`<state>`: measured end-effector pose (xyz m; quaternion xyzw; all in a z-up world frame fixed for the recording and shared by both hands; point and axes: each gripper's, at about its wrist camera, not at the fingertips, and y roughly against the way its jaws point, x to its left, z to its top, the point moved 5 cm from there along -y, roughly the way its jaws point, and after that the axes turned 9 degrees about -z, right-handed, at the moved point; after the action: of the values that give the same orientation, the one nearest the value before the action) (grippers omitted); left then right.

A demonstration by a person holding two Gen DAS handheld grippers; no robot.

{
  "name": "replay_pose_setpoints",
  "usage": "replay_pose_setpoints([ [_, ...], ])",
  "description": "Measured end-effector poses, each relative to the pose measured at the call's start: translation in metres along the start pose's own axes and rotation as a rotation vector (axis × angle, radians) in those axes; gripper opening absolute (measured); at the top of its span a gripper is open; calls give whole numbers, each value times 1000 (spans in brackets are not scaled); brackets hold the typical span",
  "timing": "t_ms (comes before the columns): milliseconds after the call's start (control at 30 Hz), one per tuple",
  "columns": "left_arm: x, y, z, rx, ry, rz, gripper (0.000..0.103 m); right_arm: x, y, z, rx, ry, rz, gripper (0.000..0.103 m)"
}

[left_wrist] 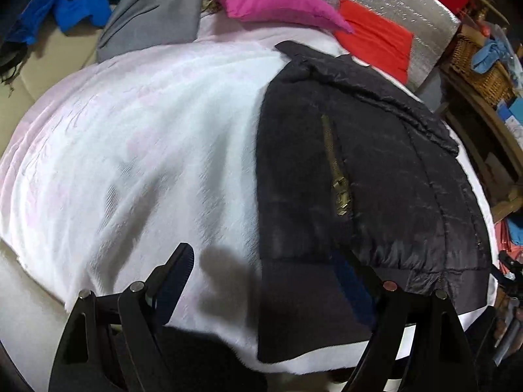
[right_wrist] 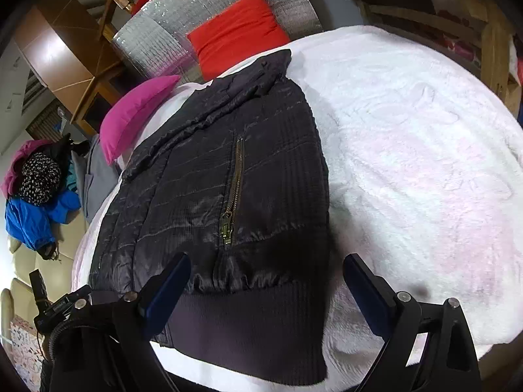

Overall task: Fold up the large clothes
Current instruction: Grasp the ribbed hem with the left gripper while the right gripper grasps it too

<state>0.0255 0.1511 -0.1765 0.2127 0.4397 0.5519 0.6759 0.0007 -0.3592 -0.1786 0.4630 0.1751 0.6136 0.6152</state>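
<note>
**A:** Jacket (right_wrist: 228, 196) lies flat on the white fleece blanket (right_wrist: 408, 163), folded to a long narrow shape, collar end toward the red cushion (right_wrist: 238, 32), ribbed hem nearest us. Brass pocket zipper (right_wrist: 233, 192) faces up.

**B:** Claws?

**A:** Left gripper (left_wrist: 271, 281) spread wide, nothing between the jaws; it hangs over the hem's corner, one finger above blanket, the other above ribbing. Right gripper (right_wrist: 266, 281) likewise spread, straddling the hem's opposite edge. Neither pinches cloth yet, as far as I can tell.

**B:** So the step is taking the hem?

**A:** My guess. Best to bite both hem corners evenly, deep enough to catch every layer, then lift together and carry the hem toward the collar so the fold stays square.

**B:** Fabric notes?

**A:** Shell is dark, shiny, quilted in stitched bands, likely slippery and puffy. Hem is matte rib knit, stretchy, the better grip. Blanket is plush and may drag. Pink pillow (right_wrist: 137, 111) sits near the collar.
</note>
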Motion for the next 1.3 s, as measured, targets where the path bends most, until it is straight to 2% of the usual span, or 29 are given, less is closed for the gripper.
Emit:
replay_pose_setpoints([
  [133,-10,-6,8,-14,-31,-47,87,5,-2,2,-4,12,5,96],
  [300,-6,-33,4,64,17,-69,87,4,-6,5,-4,22,-16,96],
  [433,-6,-34,5,56,20,-75,86,2,-14,4,11,32,-35,96],
  [467,-7,-33,5,54,18,-75,82,4,-14,4,11,37,-25,92],
  [500,-8,-32,4,49,13,-80,77,7,-13,4,15,46,-8,83],
  [567,-11,-30,3,49,3,-100,58,12,-11,3,9,75,-19,77],
  [667,-17,-32,4,45,-23,-89,56,5,-19,2,47,72,-33,66],
  [733,-18,-35,5,52,-29,-81,56,-4,-28,0,97,26,-10,66],
  [867,-16,-40,9,57,-6,-85,60,2,-29,1,101,58,1,66],
  [933,-17,-41,10,59,-7,-75,60,4,-30,0,111,76,5,50],
  [967,-18,-42,10,61,-17,-60,56,5,-28,0,117,73,25,38],
  [1000,-20,-42,10,63,-32,-41,47,7,-25,0,116,69,40,33],
  [1067,-24,-39,10,58,-47,-10,38,17,-13,3,93,96,55,33],
  [1100,-24,-38,11,56,-49,-4,37,19,-8,5,80,96,60,33],
  [1233,-22,-41,10,56,-38,4,40,12,-25,1,135,56,69,36],
  [1300,-20,-40,10,53,-31,0,43,5,-34,-6,173,14,99,38],
])
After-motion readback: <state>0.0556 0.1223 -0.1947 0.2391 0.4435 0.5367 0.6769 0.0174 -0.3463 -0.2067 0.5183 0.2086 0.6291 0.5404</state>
